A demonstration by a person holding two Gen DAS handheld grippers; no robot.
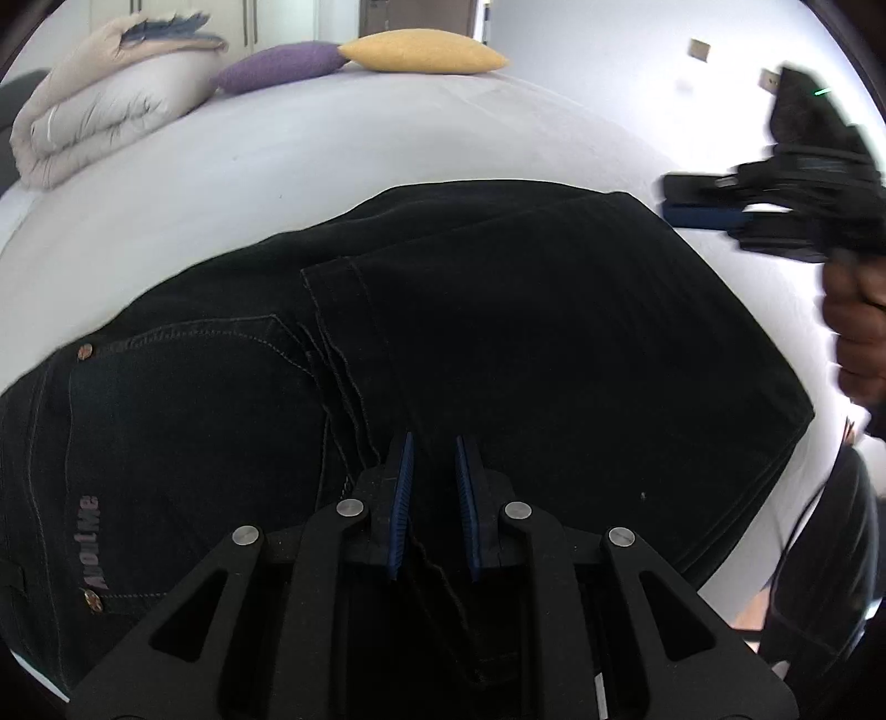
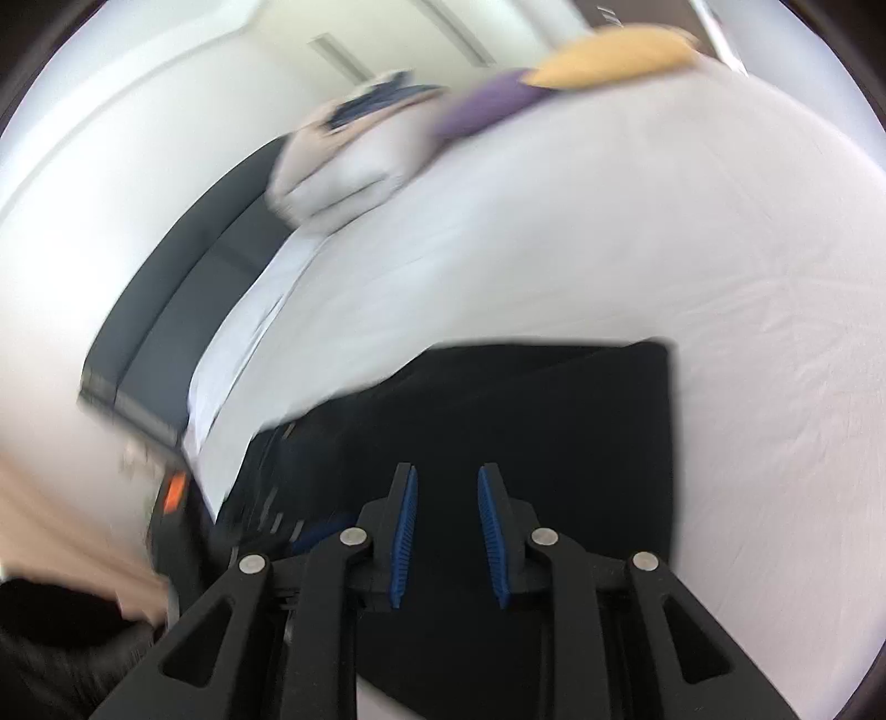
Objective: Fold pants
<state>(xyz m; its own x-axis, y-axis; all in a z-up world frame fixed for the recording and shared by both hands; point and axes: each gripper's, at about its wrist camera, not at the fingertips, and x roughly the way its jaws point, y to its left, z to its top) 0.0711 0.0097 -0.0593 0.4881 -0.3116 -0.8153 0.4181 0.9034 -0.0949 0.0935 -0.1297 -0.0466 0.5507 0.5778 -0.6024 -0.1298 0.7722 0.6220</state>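
Black jeans (image 1: 498,332) lie folded on the white bed (image 1: 443,138), with a back pocket and rivets at the left. My left gripper (image 1: 434,443) sits low over the near edge of the pants. Its blue pads stand a narrow gap apart, and a seam of the fabric runs up between them. My right gripper (image 1: 673,202) hovers blurred off the right edge of the pants, held by a hand (image 1: 858,332). In the right wrist view the right gripper (image 2: 446,471) is open above the jeans (image 2: 526,415), with nothing between its pads.
A folded beige duvet (image 1: 99,111), a purple pillow (image 1: 277,66) and a yellow pillow (image 1: 421,52) lie at the far side of the bed. The bed's edge and a strip of floor (image 1: 758,609) show at the lower right. White sheet surrounds the pants.
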